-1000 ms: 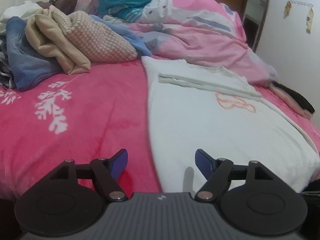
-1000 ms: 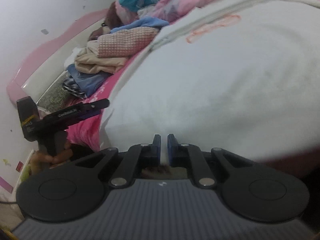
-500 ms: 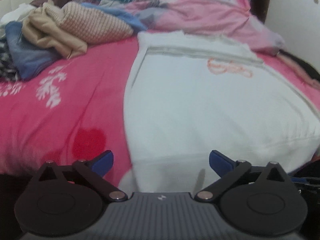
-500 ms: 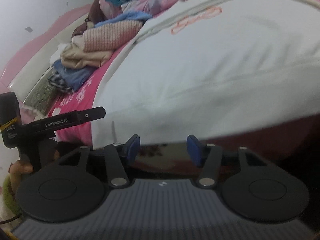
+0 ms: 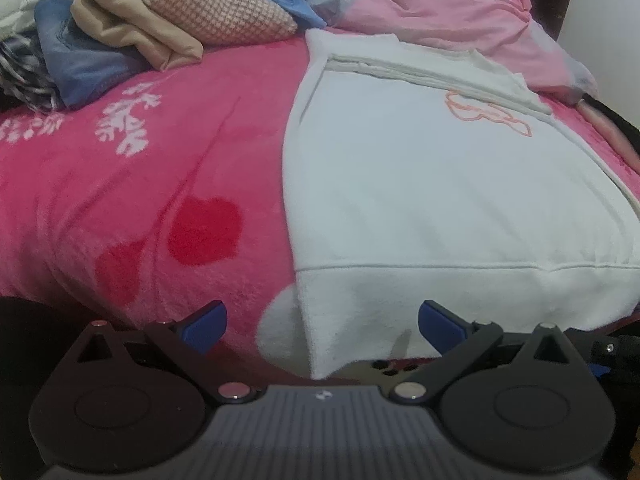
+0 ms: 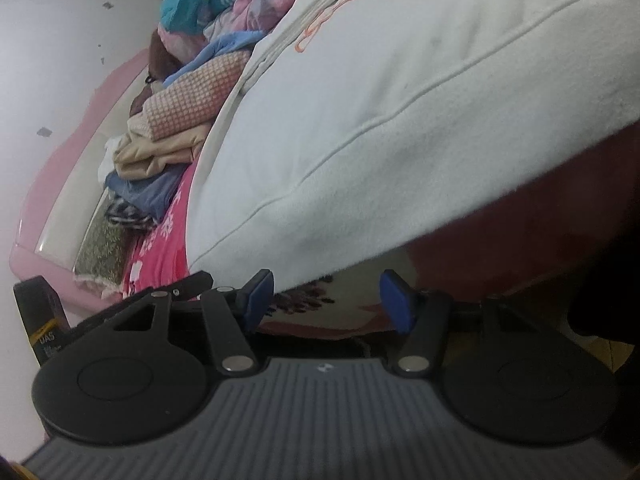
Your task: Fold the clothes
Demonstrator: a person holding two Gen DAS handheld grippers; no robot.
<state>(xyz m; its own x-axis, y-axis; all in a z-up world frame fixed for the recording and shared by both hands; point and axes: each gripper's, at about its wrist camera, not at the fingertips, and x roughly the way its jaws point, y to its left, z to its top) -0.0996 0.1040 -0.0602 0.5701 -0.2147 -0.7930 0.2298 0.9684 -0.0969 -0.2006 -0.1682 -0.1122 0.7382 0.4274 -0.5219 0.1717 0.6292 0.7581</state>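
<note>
A white sweatshirt (image 5: 432, 184) with an orange outline print lies flat on the pink bed, its sleeves folded across the chest; its hem hangs over the bed's near edge. My left gripper (image 5: 322, 326) is open, its blue fingertips straddling the hem's left corner from just in front. In the right wrist view the same sweatshirt (image 6: 400, 92) fills the upper right. My right gripper (image 6: 326, 300) is open just below the hanging hem, with nothing between its fingers. The left gripper's body (image 6: 120, 304) shows at the left of that view.
A pile of clothes (image 5: 160, 20), beige, checked pink and blue, sits at the back left of the pink blanket (image 5: 140, 184). A rumpled pink duvet (image 5: 432, 4) lies behind the sweatshirt. A pink headboard (image 6: 72, 160) and a white wall stand beyond.
The right gripper has gone from shut to open, letting go of the hem. The left gripper has opened wider and dropped lower, toward the hem's left corner.
</note>
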